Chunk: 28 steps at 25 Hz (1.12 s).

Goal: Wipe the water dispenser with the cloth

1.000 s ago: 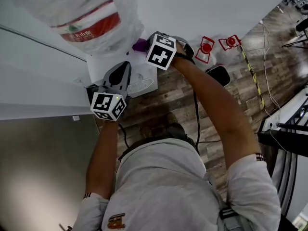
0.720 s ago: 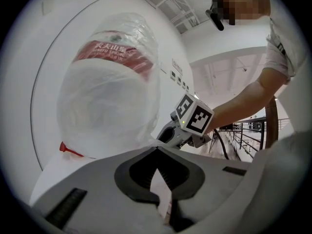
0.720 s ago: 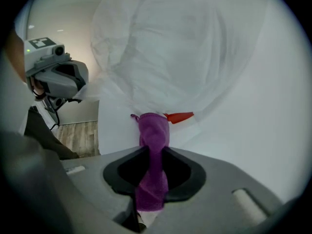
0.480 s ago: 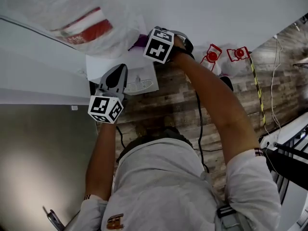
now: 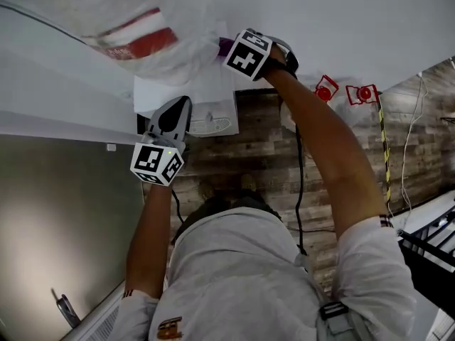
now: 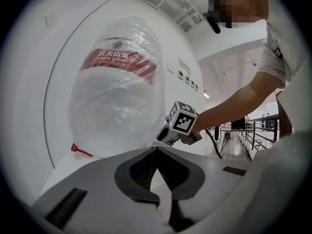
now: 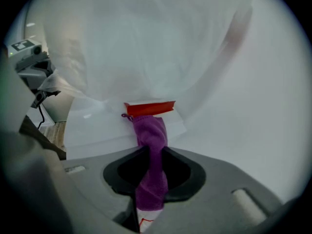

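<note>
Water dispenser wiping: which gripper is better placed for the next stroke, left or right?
Right. The right gripper grips the purple cloth, with its end at the water dispenser top, just below the bottle. The left gripper is shut and empty.

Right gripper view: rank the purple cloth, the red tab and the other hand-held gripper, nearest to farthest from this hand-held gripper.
1. Purple cloth, clamped in the jaws.
2. Red tab, just past the cloth's tip, centre.
3. Left hand-held gripper, far left edge.
</note>
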Available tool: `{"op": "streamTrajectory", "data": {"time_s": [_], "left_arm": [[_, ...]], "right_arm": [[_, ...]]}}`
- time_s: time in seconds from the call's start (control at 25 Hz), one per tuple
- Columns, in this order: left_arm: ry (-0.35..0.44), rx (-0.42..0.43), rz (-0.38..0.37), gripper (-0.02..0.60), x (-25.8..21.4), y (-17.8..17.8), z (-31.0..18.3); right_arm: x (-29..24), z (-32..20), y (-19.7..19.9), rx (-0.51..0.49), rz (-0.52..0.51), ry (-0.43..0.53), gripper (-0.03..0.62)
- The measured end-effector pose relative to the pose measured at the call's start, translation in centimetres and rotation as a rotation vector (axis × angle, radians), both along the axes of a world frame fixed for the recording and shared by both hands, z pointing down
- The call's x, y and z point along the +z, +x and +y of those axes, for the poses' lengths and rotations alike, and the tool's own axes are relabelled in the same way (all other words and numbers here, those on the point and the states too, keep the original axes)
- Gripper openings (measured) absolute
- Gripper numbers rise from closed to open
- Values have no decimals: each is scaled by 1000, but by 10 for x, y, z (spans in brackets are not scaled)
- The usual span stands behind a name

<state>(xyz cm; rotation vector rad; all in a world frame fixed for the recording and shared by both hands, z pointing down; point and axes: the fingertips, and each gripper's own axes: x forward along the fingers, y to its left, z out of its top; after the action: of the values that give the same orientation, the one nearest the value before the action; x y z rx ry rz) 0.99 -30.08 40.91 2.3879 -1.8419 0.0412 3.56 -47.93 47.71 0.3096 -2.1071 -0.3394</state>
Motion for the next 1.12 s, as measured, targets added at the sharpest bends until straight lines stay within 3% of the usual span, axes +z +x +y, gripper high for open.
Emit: {"op": "streamTrajectory", "data": {"time_s": [0.72, 1.12], "left_arm": [[-2, -30, -3, -2, -2, -10, -6], [-5, -62, 3, -2, -3, -16, -5]], "right_arm": [[2, -67, -37, -48, -1, 52, 89], [-4, -87, -54, -58, -84, 53, 89]]}}
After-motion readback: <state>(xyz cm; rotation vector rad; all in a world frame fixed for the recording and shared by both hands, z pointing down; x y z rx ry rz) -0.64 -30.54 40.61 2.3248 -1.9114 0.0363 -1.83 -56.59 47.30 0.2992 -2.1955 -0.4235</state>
